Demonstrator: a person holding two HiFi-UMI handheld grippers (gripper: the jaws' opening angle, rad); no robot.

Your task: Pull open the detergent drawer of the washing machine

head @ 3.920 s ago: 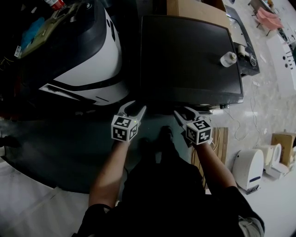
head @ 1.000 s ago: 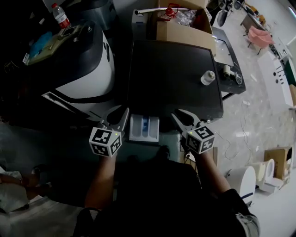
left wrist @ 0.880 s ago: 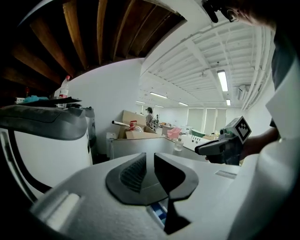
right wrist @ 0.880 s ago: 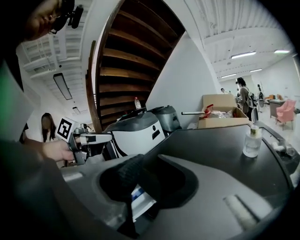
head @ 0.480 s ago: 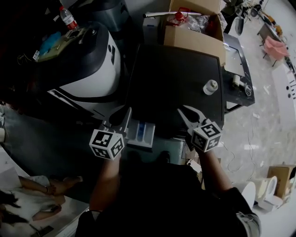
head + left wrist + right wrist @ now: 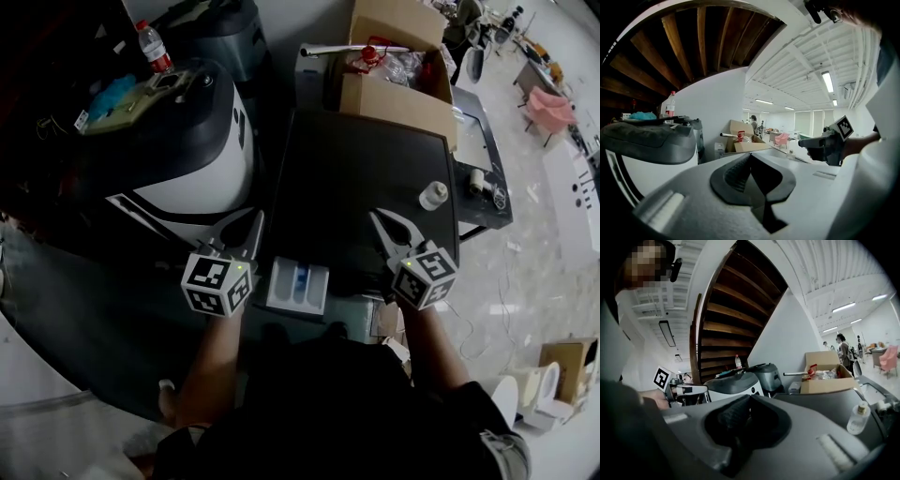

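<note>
Open detergent drawer (image 6: 298, 284) on washing machine (image 6: 361, 173); left hand-held gripper (image 6: 255, 223), right hand-held gripper (image 6: 377, 219) flanking, jaws just closed, empty.

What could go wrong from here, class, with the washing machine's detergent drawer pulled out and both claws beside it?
1. The detergent drawer juts out toward the person, whose body could knock it.
2. The right claw, just closed on nothing, is near the small white bottle on the washing machine; a swing might topple it.
3. The left claw, also just closed empty, could clip the drawer's edge.
</note>
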